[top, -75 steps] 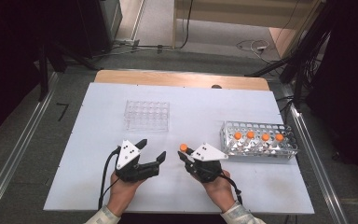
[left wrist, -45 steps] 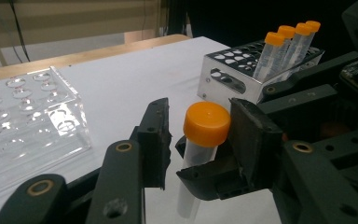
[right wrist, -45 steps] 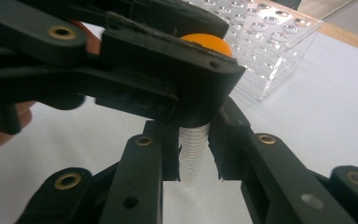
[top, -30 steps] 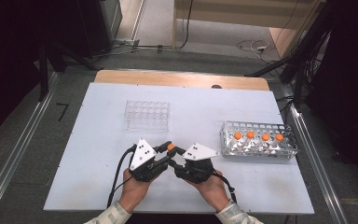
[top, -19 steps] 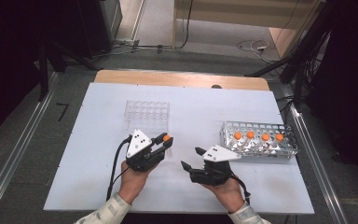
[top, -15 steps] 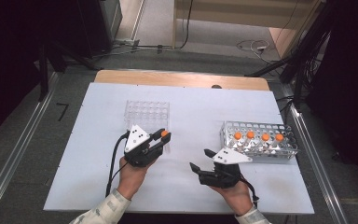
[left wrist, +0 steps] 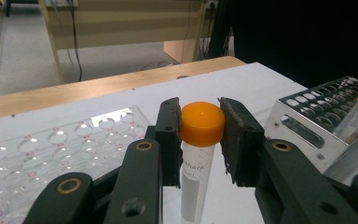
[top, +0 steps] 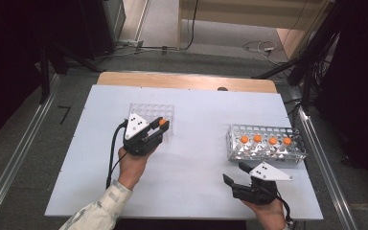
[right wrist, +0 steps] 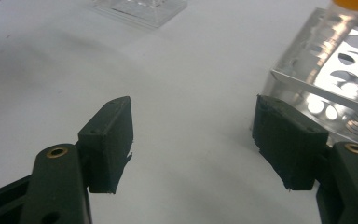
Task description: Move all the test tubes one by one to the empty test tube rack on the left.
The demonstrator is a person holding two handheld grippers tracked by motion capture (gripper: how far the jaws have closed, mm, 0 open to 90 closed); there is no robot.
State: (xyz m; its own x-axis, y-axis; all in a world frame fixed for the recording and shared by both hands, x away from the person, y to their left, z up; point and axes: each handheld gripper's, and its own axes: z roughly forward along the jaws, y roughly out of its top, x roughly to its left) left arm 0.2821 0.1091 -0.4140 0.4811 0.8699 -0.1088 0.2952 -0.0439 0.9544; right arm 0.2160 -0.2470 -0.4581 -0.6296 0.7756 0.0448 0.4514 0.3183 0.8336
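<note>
Orange-capped tube [left wrist: 201, 154] stands upright, pinched at its cap between the jaws of the left gripper [top: 157, 128], just in front of the clear rack [top: 151, 113] on the white tabletop [top: 196, 158]. Right gripper [top: 237, 173] hovers beside the metal rack [top: 268, 151], its jaws having just been opening, spread with nothing between them.

So the clear tube rack [top: 151, 113] sits upper left of centre on the table [top: 196, 115], with the left gripper [top: 159, 128] and its capped tube [top: 162, 122] right at its lower edge. Metal rack [top: 266, 151] is at right, four tubes in it; right gripper [top: 237, 173] just below.
</note>
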